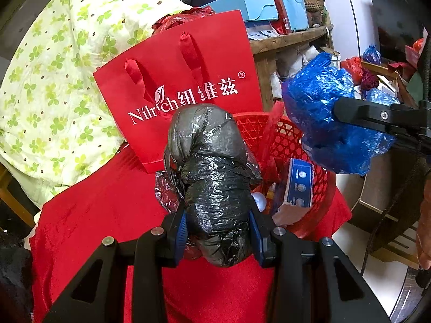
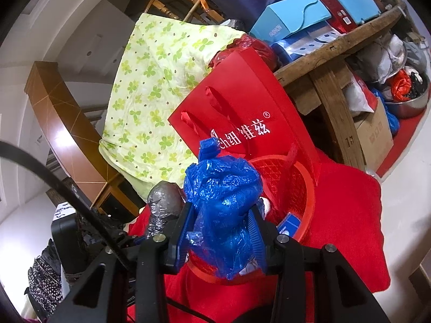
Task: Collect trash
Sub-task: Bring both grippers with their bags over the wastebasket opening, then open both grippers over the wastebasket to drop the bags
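From my remote station, both wrist cameras show 2 crumpled plastic bags held above a red lattice basket (image 1: 296, 145). My left gripper (image 1: 218, 228) is clamped on a wad of black plastic bag (image 1: 210, 177), its glossy, wrinkled film bulging forward past the blue ribbed pads; the wad's near end is cut off behind the black finger frames. My right gripper (image 2: 223, 231) pinches a bundle of translucent blue plastic bag (image 2: 223, 202), creased and shiny, which hides most of the basket's interior from that camera. In the left view the blue bundle hangs over the basket's right rim, with only 1 black finger of the right gripper visible at the frame edge. Inside the basket, a blue-and-white printed carton (image 1: 299, 185) and a pale rounded object are partly seen; the rest of the contents I cannot make out. The basket sits on red cloth (image 1: 107, 215), with a stiff red paper gift bag (image 1: 188, 75) with ribbon handles standing just behind it, against a soft clover-print quilt (image 1: 54, 80). A cluttered wooden shelf (image 2: 323, 59) rises behind.
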Demonstrator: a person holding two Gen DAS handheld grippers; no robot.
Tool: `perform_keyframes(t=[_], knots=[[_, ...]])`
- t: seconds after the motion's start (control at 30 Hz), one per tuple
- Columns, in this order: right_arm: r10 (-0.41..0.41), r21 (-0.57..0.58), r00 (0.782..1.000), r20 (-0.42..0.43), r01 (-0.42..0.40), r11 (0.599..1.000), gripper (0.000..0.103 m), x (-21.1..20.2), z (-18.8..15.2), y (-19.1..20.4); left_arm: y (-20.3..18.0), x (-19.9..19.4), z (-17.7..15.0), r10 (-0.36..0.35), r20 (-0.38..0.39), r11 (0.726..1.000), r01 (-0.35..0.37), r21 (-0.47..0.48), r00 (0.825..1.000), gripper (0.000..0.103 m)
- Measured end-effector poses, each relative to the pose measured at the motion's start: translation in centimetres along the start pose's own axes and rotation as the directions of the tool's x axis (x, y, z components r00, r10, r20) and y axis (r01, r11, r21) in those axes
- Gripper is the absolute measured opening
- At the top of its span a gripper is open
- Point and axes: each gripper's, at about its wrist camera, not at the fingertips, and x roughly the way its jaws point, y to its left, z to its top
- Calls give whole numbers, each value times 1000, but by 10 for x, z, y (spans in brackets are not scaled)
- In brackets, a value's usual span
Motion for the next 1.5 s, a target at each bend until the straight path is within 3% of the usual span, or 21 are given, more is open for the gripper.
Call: perform_keyframes(t=[0.37, 0.6, 0.9, 1.17, 1.27, 1.5], knots=[[-3, 69, 1000, -5, 3, 998, 44, 32, 28, -15, 31, 30, 11, -130, -18, 987, 128, -99, 991, 42], [-32, 127, 999, -33, 36, 991, 44, 64, 31, -24, 37, 55, 9, -235, -41, 960, 225, -168, 971, 42], [-86, 223, 993, -83, 103, 969, 44, 106, 20, -52, 28, 71, 1, -242, -64, 958, 228, -174, 968, 42], [-109, 207, 990, -83, 125, 970, 46, 114, 24, -47, 32, 73, -5, -242, -62, 956, 227, -184, 968, 43], [-102, 202, 992, -79, 116, 972, 53, 113, 23, -44, 32, 71, -6, -231, -52, 959, 218, -178, 972, 56], [-108, 190, 991, -74, 120, 974, 55, 108, 20, -40, 32, 60, -8, -207, -23, 966, 201, -161, 978, 67]])
